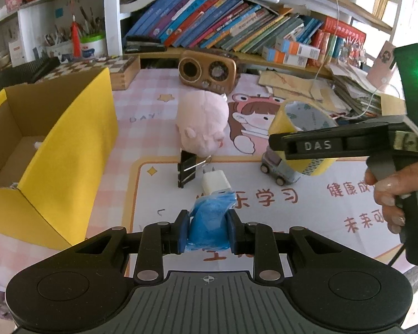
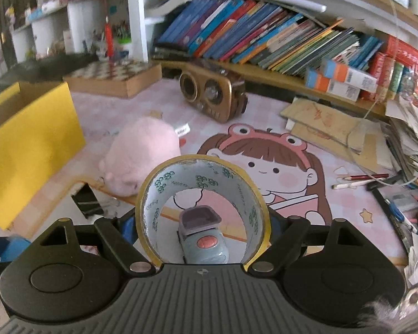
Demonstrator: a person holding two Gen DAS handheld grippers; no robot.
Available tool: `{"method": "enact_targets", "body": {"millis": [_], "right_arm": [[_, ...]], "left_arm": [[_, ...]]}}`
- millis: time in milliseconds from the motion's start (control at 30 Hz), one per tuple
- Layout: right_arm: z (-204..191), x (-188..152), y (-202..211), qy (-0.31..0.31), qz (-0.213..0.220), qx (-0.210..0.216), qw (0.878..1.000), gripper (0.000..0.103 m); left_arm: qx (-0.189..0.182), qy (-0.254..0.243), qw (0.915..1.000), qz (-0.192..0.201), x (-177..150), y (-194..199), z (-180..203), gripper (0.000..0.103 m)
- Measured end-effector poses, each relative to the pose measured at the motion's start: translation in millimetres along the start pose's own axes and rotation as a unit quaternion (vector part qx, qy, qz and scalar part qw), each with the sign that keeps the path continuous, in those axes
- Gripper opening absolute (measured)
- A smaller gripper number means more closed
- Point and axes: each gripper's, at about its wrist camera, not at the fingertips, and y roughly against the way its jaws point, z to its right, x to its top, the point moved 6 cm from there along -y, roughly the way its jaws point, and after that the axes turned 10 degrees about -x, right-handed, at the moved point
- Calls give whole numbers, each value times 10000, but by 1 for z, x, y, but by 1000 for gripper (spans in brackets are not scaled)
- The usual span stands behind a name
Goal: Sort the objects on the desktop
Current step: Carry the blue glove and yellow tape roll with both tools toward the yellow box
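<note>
My left gripper (image 1: 207,218) is shut on a crumpled blue plastic wad (image 1: 211,203), held low over the printed desk mat. Just beyond it lie a white plug adapter (image 1: 215,184) and a black binder clip (image 1: 186,170), with a pink plush toy (image 1: 203,122) behind them. My right gripper (image 1: 289,143) (image 2: 202,222) is shut on a yellow-edged tape roll (image 1: 301,114) (image 2: 153,194), lifted off the mat. A grey toy car (image 2: 203,236) (image 1: 278,170) stands under the roll and shows through its hole. A person's hand (image 1: 390,194) holds the right gripper's handle.
An open yellow cardboard box (image 1: 55,153) (image 2: 28,139) stands at the left. A brown retro radio (image 1: 209,72) and a chessboard box (image 1: 117,69) sit at the back under a bookshelf. Paper stacks, pencils and pens (image 2: 362,179) crowd the right side.
</note>
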Motion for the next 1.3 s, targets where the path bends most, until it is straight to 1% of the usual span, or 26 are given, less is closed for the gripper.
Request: {"method": "enact_targets", "body": {"millis": [300,400,567,800,967,1300], "right_arm": [[8,-3,43,-378,218,-115,9990,82],[8,-8,57,-536,231,-132,9982,82],[1,-22,82,-626,192,-189,9977,82],[-18,-46,110,-708,50,-274,9971,82],[-34,-66,122,-806,-169,-318,9961,82],[-69,-84,147,-873,-294,-473,9946,82]], "left_arm": [[-106,-85,9996,257,3,23,4,26],[-188,-83,9992,334,3,32,5,26],[-331,-165,9984,439,-1,46,5,26],[-481,-312,9974,444,-11,59,3,26],[-574,-328,9968,448,-21,70,-5,26],[-775,-325,9956,423,-43,98,-29,26]]}}
